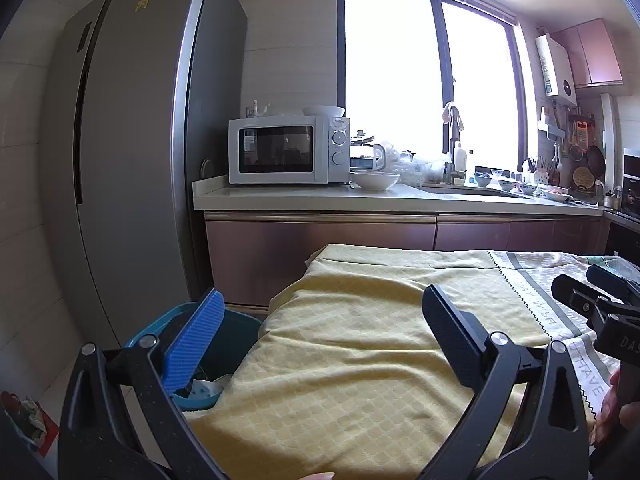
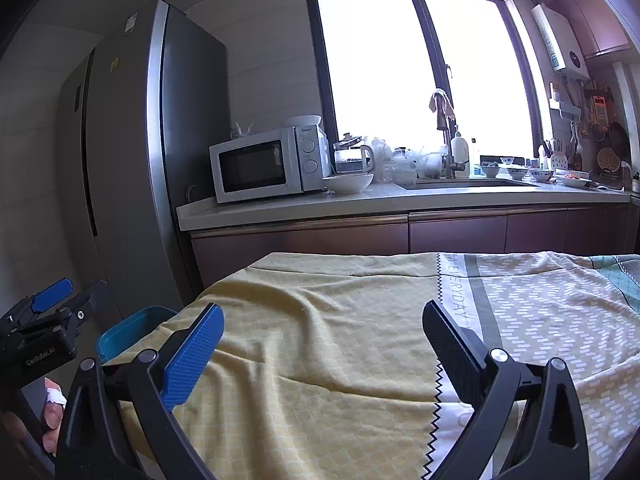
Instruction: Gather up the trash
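Both claws empty above the cloth-covered counter

Left claw and right claw gape wide; trash lies only in the blue bin at the left edge, so scan the yellow tablecloth before reaching

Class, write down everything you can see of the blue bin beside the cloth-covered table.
The blue bin looks like plastic, with a lighter blue rim and a dark inside. It stands open and upright on the floor at the left edge of the table, in front of the fridge. The yellow cloth hangs against its right side. Pale scraps lie inside. The left gripper fingers partly hide it.
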